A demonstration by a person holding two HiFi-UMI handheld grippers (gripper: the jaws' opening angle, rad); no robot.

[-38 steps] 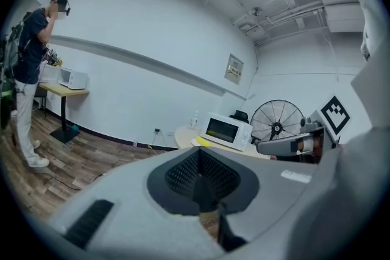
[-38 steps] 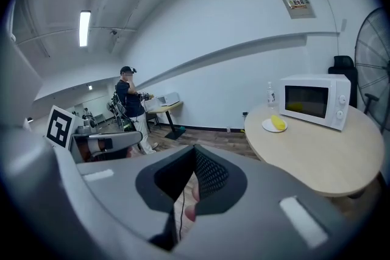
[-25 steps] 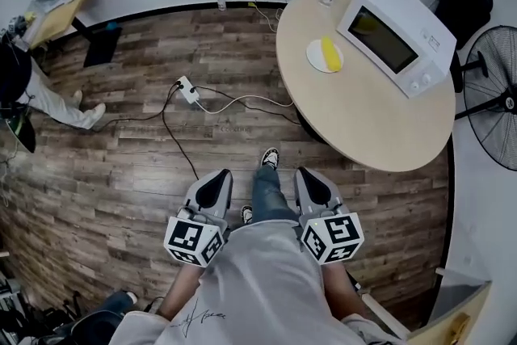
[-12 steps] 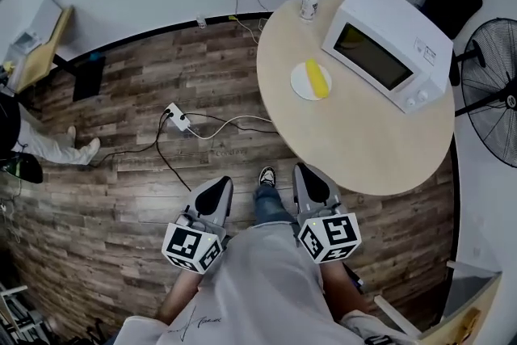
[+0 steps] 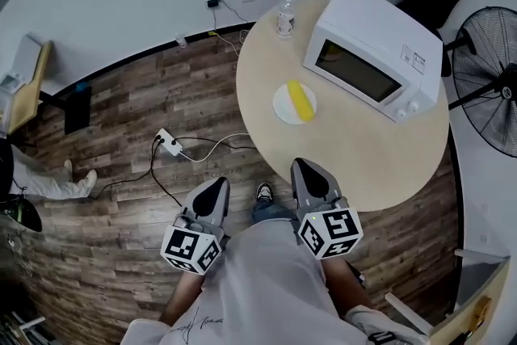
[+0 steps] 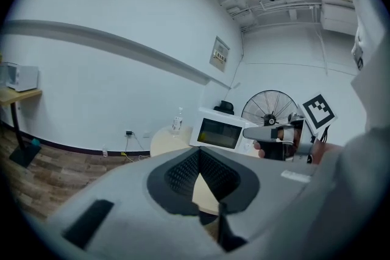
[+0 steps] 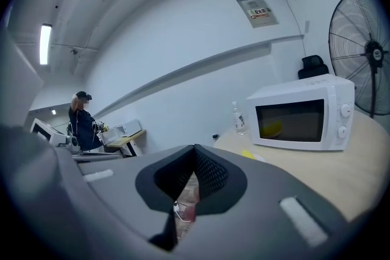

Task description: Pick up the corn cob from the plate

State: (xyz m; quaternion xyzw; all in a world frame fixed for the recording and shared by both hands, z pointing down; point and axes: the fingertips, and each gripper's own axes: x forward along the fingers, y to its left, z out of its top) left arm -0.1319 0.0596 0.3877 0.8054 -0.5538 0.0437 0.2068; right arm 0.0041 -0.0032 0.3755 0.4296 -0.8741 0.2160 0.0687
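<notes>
Looking down from the head view, a round counter [image 5: 355, 166] carries a white plate [image 5: 281, 107] with the yellow corn cob [image 5: 301, 100] lying across it, the only thing on the plate. Just beyond the plate stands a white microwave [image 5: 373, 52] with its door closed. A clear bottle [image 5: 284, 15] stands near the counter's far edge. The left tongs [image 5: 214, 188] hang over the wooden floor [image 5: 121, 174] beside the counter. The right tongs [image 5: 308, 170] show against the counter's near edge, well short of the plate.

From the left gripper view, the left tongs' jaws meet at their tips with nothing between them. The counter, bottle and microwave lie ahead, with a standing fan [image 6: 274, 108] behind them.

From the right gripper view, the right tongs' jaws are likewise pressed together and empty. The corn cob shows as a small yellow strip on the plate in front of the microwave. A yellow shape shows in the microwave's dark window; whether it is inside or a reflection I cannot tell.
</notes>
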